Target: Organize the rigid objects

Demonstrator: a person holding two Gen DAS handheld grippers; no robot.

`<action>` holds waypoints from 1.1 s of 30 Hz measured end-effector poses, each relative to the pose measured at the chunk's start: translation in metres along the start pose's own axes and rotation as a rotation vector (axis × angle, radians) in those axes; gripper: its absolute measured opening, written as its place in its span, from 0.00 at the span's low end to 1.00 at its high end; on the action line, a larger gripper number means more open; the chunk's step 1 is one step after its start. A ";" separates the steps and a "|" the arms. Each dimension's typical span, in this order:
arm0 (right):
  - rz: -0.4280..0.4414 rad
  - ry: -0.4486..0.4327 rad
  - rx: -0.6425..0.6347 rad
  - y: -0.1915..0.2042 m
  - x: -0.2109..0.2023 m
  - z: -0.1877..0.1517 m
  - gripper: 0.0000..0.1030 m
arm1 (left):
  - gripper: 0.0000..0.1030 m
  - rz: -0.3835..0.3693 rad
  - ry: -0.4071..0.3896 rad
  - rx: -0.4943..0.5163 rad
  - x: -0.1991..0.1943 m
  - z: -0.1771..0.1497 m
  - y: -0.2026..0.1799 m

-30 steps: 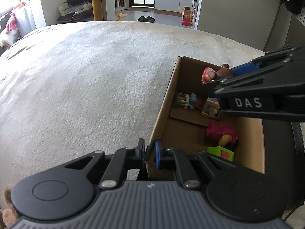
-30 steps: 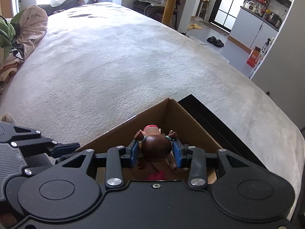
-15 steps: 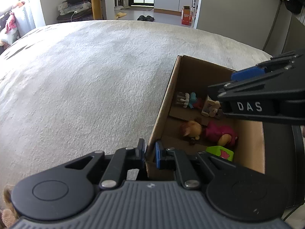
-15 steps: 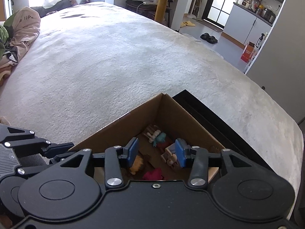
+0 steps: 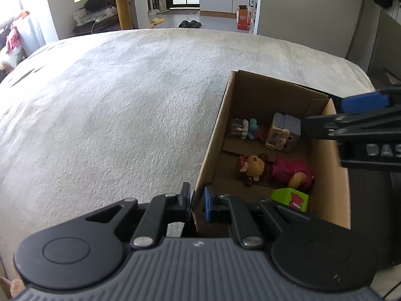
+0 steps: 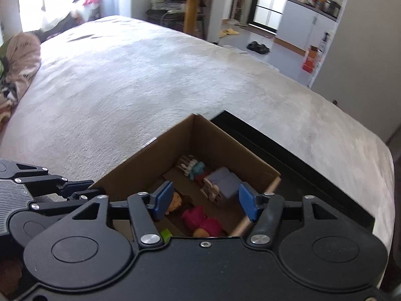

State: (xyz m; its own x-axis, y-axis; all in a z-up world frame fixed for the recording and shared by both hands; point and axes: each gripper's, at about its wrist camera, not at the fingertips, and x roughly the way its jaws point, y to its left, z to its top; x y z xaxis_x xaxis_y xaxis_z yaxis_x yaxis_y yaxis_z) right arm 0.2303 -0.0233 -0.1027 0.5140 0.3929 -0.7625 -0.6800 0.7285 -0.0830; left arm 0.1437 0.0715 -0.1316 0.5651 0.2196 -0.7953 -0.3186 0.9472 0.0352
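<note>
A cardboard box [image 5: 215, 130] sits on the white carpet. Inside lie a brown-haired doll figure [image 5: 253, 166], a magenta figure [image 5: 290, 171], a grey-purple toy sofa [image 5: 284, 133], a small teal figure [image 5: 246, 128] and a green block [image 5: 292, 199]. My left gripper [image 5: 196, 202] is shut on the box's near left wall. My right gripper [image 6: 204, 202] is open and empty above the box, over the doll figure [image 6: 175, 202], magenta figure [image 6: 200, 219] and sofa [image 6: 221, 183]. It shows in the left wrist view [image 5: 361, 125] at the right.
A black flat object [image 6: 288, 155] lies along the box's far side. A bundle of clothes [image 6: 17, 62] lies at the carpet's left edge. A yellow-topped table [image 5: 122, 2], slippers [image 5: 190, 23] and an orange carton [image 5: 243, 21] stand beyond the carpet.
My right gripper opened and let go of the brown-haired doll figure, which dropped into the box. The gripper then rose and drew back. My left gripper kept its hold on the box wall.
</note>
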 end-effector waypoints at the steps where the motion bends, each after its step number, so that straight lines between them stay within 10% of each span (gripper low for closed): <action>1: -0.001 -0.001 0.017 -0.004 -0.002 -0.003 0.57 | 0.10 0.001 0.001 0.003 0.000 0.000 0.000; 27: -0.069 -0.086 0.405 -0.076 -0.076 -0.094 0.92 | 0.15 -0.053 0.004 0.055 -0.037 0.016 -0.020; 33: -0.095 -0.097 0.465 -0.086 -0.088 -0.108 1.00 | 0.30 -0.074 0.015 0.103 -0.048 0.016 -0.037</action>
State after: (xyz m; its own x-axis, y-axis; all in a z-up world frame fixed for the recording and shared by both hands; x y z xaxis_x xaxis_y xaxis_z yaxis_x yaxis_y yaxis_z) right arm 0.1872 -0.1814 -0.0983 0.6239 0.3464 -0.7005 -0.3331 0.9288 0.1626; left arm 0.1403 0.0301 -0.0852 0.5722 0.1458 -0.8070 -0.1966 0.9798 0.0376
